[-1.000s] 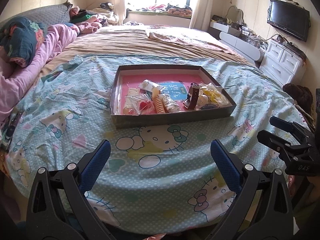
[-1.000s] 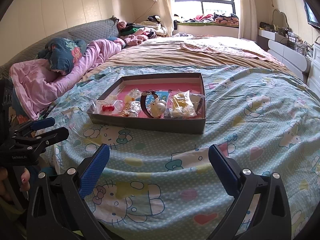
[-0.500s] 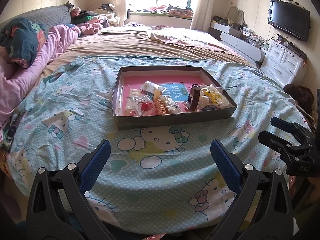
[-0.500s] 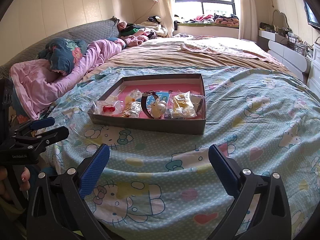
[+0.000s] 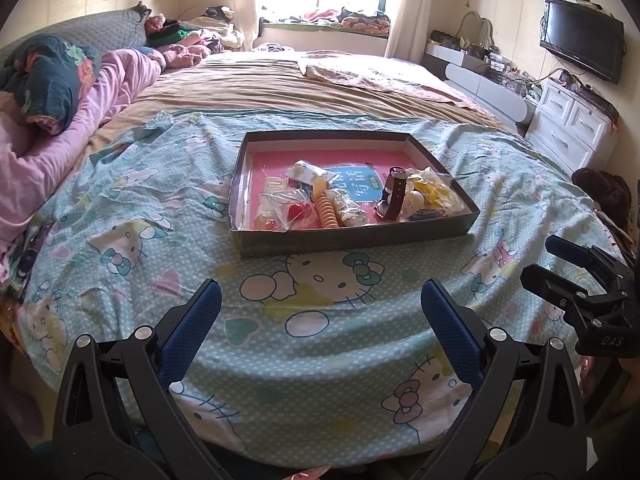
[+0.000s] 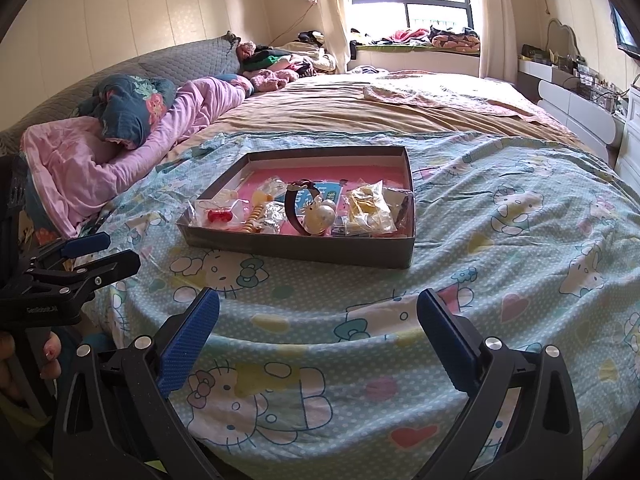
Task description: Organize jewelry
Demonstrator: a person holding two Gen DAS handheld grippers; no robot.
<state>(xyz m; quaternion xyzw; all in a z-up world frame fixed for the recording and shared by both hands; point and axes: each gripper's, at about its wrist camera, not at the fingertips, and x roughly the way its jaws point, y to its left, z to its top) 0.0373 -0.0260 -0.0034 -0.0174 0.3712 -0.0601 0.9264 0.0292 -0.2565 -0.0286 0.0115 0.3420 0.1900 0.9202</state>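
- A shallow dark box (image 5: 352,236) of jewelry sits on a bed's cartoon-print sheet (image 5: 160,240), ahead of both tools.
- Inside, on its pink floor: a dark-strapped watch (image 5: 394,194), a cream spiral band (image 5: 329,213), a red trinket in clear wrap (image 6: 218,215), a yellow packet (image 6: 366,208).
- The left tool (image 5: 320,308) hangs over the sheet, blue pads wide apart, empty.
- The right tool (image 6: 318,316) likewise, spread and holding nothing.

A wide bed (image 5: 280,92) fills both views. A light-blue cartoon-cat sheet (image 5: 320,320) covers its near part, and a tan cover (image 5: 260,88) lies beyond it. A shallow grey tray (image 5: 352,236) with a pink floor sits on the sheet at frame centre. A pink quilt (image 6: 100,160) and a dark floral bundle (image 6: 128,112) lie at the left.
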